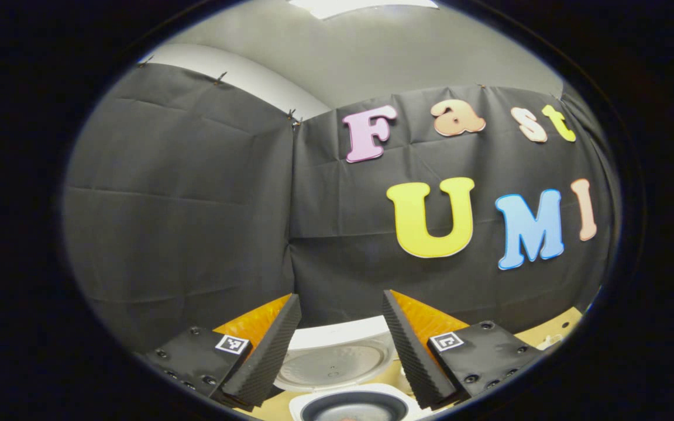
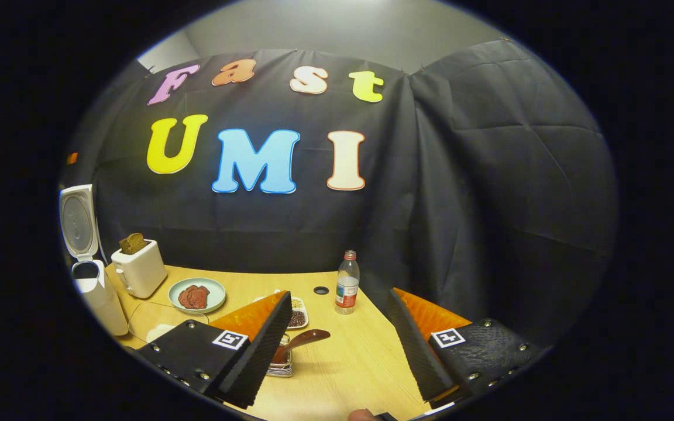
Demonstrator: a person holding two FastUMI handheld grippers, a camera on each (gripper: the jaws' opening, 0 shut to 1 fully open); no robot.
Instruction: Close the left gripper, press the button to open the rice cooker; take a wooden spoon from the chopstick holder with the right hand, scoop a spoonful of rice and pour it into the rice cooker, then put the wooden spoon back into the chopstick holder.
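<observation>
Cooker (image 2: pixel 88 263) lid is standing open, far left of my right gripper (image 2: pixel 340 345), so the button step looks done. Both grippers' fingers are spread, holding nothing. Spoon (image 2: pixel 302 341) is sitting in the holder (image 2: pixel 281 365) just ahead-left; scooping, pouring, returning remain. Left gripper (image 1: pixel 337 345) is hovering over the cooker.

Right gripper view, items beyond the jaws. Water bottle (image 2: pixel 347 283) — upright, clear, red cap, ahead of the gap between the jaws and slightly toward the right-hand one. Round dark hole (image 2: pixel 321 290) in the wooden tabletop (image 2: pixel 360 356), just beside the bottle. Small white dish (image 2: pixel 298 313) of dark and pale grains, at the tip of the left-hand jaw. Pale green plate (image 2: pixel 197 295) with reddish slices — farther off on that side. White toaster (image 2: pixel 138 268), brown bread in its slot, beyond the plate.
</observation>
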